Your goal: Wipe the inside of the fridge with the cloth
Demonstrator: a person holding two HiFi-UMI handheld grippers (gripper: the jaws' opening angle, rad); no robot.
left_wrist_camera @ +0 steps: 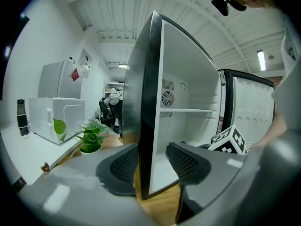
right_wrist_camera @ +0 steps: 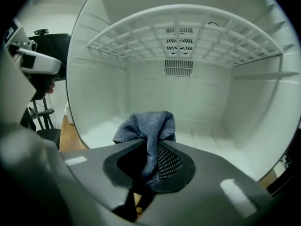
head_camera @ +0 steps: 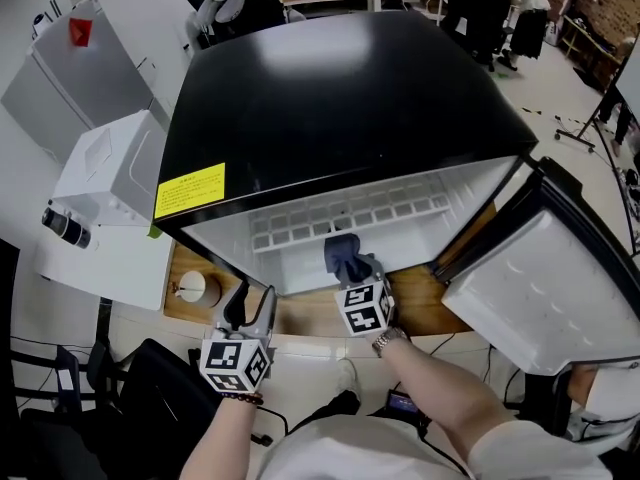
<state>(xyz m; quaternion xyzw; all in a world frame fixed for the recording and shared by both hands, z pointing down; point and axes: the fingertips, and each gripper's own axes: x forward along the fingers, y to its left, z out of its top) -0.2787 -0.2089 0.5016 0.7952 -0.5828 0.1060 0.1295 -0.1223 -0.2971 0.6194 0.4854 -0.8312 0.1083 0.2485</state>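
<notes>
A black mini fridge (head_camera: 340,98) stands on a wooden table (head_camera: 300,318), door swung open, white inside (right_wrist_camera: 197,93). My right gripper (head_camera: 352,268) is at the fridge's mouth and is shut on a grey-blue cloth (head_camera: 345,255). In the right gripper view the cloth (right_wrist_camera: 150,126) bunches up out of the gripper (right_wrist_camera: 153,161) just above the fridge floor. My left gripper (head_camera: 253,303) is open at the fridge's front left corner. In the left gripper view the black side wall (left_wrist_camera: 146,102) shows in the gap of the gripper (left_wrist_camera: 149,161); I cannot tell if a pad touches it.
The fridge door (head_camera: 540,288) hangs open at the right. A wire shelf (right_wrist_camera: 188,32) spans the top of the cavity. A white appliance (head_camera: 110,168) and a dark bottle (head_camera: 65,226) sit at the left, with a small potted plant (left_wrist_camera: 91,138) near the fridge's left side.
</notes>
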